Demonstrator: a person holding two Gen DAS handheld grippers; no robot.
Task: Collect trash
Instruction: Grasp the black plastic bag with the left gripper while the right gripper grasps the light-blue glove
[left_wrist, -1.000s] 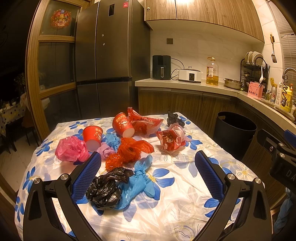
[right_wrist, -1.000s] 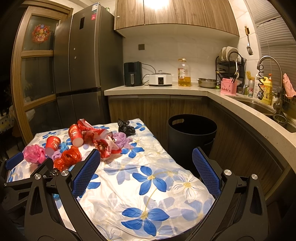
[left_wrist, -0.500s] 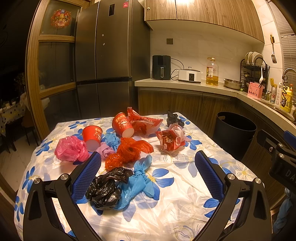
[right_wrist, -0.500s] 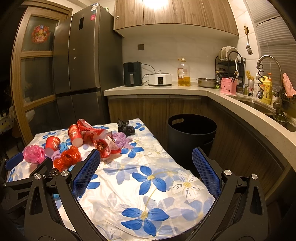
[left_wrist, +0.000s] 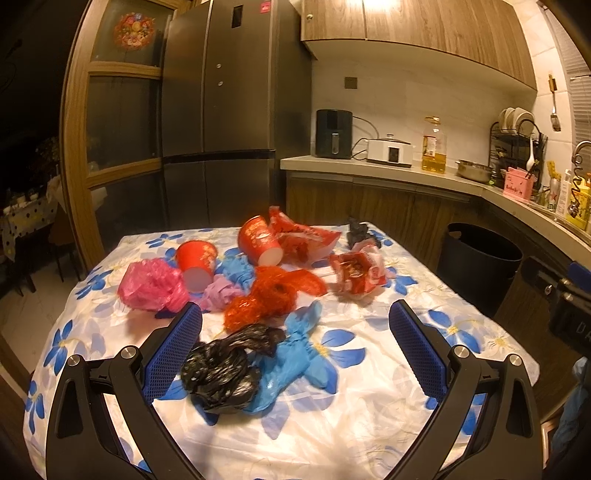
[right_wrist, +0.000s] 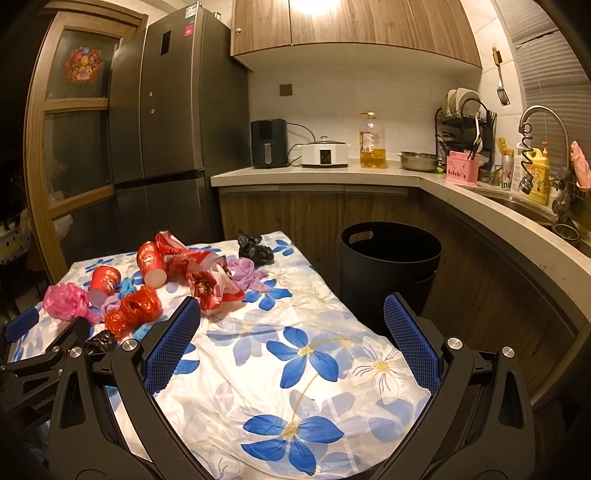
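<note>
Kitchen scene from the left wrist camera: the left tool (left_wrist: 295, 338) hovers over a desk (left_wrist: 369, 406) covered in a white cloth with blue flowers, its blue-padded fingers (left_wrist: 173, 354) spread wide apart and holding nothing. Between those fingers, close to the left one, lies a crumpled black bag (left_wrist: 221, 365) touching a blue bag (left_wrist: 295, 354). Farther back sit an orange bag (left_wrist: 269, 295), a pink bag (left_wrist: 149, 284), two tipped red paper cups (left_wrist: 195, 264), a red wrapper (left_wrist: 356, 271) and a small black bag (left_wrist: 360, 230) at the far edge. A dark fridge (left_wrist: 221, 129) stands behind the desk, and a black trash bin (left_wrist: 480, 262) stands on the floor to the right, below a wooden-fronted kitchen worktop (left_wrist: 388, 171) carrying small appliances and a bottle of oil. From the right wrist camera, the right tool (right_wrist: 291, 332) hangs over the bare near right part of the desk (right_wrist: 258, 369), fingers wide apart and empty. The trash is heaped at the far left of the cloth, well apart from this tool. The trash bin (right_wrist: 389, 266) stands just beyond the desk's right edge, and a sink with a faucet (right_wrist: 543, 125) lies at the far right.
</note>
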